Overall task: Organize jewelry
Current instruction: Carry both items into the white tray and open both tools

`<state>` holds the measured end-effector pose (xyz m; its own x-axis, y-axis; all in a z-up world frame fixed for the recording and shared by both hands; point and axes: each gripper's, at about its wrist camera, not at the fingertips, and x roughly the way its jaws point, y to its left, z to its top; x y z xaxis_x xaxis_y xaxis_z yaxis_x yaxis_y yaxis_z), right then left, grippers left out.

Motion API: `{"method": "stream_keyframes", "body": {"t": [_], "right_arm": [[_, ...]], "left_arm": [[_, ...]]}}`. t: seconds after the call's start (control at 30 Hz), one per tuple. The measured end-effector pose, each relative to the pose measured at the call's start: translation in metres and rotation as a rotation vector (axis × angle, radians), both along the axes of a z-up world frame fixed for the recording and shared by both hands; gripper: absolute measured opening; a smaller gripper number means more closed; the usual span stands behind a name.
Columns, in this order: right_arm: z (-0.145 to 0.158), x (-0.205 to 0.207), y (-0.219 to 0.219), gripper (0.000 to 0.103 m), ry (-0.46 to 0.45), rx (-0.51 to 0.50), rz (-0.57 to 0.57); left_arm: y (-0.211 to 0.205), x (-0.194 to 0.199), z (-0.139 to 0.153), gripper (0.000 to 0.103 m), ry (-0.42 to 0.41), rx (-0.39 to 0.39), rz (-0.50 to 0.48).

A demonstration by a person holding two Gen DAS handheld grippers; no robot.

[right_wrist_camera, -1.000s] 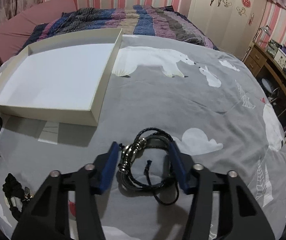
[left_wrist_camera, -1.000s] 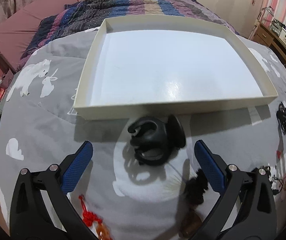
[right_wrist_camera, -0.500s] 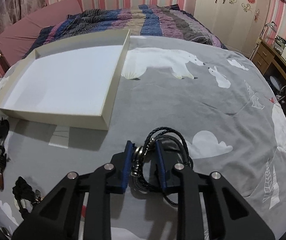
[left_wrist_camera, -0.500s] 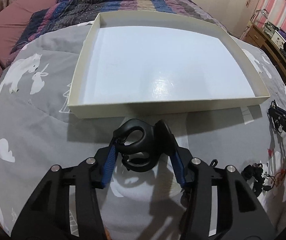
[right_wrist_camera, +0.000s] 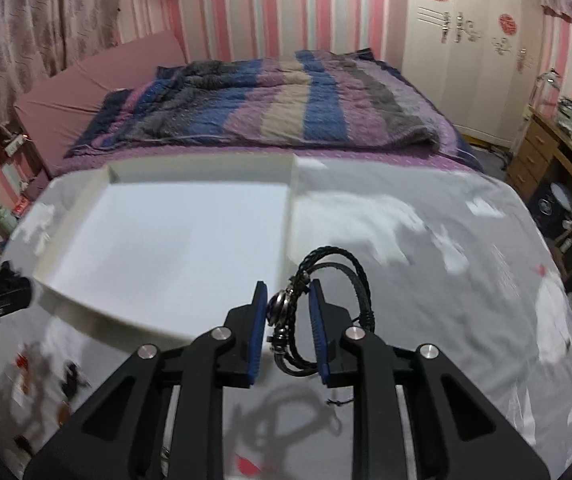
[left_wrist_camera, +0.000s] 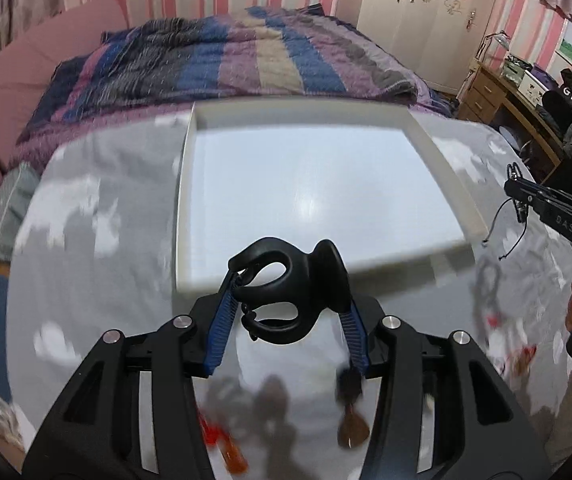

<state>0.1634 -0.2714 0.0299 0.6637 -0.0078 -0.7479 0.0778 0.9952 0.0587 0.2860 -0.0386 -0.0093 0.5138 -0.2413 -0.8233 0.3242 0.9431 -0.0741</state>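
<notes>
Both pieces are being held clear of the bed, just short of the tray.

Left wrist view: a black hair clip (left_wrist_camera: 286, 292) is being pinched by the left gripper (left_wrist_camera: 287, 320), the white tray (left_wrist_camera: 184, 200) lying straight ahead. Right wrist view: a braided bracelet (right_wrist_camera: 317, 312) is being pinched by the right gripper (right_wrist_camera: 287, 320), the tray (right_wrist_camera: 291, 208) lying ahead and left.

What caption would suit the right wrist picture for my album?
Right claw clamps a black braided bracelet above the grey bedspread, beside the empty white tray.
</notes>
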Motion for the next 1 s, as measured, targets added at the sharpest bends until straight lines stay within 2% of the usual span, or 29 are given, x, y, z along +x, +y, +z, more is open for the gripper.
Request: {"method": "stream_keyframes", "body": {"t": [0.17,0.3,0.4,0.5,0.73,0.93,1.0], "right_arm": [[0.02,0.055,0.02,0.022,-0.02,0.023,0.045],[0.038,0.103,0.035,0.022,-0.069,0.015,0.071],[0.04,0.132,0.04,0.022,-0.073,0.002,0.066],[0.021,0.16,0.039,0.022,-0.036,0.011,0.051],[-0.057,0.198,0.025,0.022,0.117,0.01,0.014],[-0.075,0.212,0.028,0.024,0.178,0.013,0.009],[-0.079,0.216,0.03,0.024,0.203,0.0,0.016]], "left_arm": [[-0.011,0.078,0.002,0.048,0.03,-0.015,0.021],[-0.019,0.124,-0.003,0.048,-0.004,0.016,0.046],[-0.021,0.154,-0.012,0.048,0.005,0.011,0.07],[-0.017,0.174,-0.028,0.048,0.017,0.024,0.109],[-0.014,0.208,-0.068,0.048,0.099,0.019,0.149],[-0.023,0.216,-0.075,0.048,0.095,0.048,0.136],[-0.024,0.218,-0.077,0.055,0.092,0.055,0.14]]}}
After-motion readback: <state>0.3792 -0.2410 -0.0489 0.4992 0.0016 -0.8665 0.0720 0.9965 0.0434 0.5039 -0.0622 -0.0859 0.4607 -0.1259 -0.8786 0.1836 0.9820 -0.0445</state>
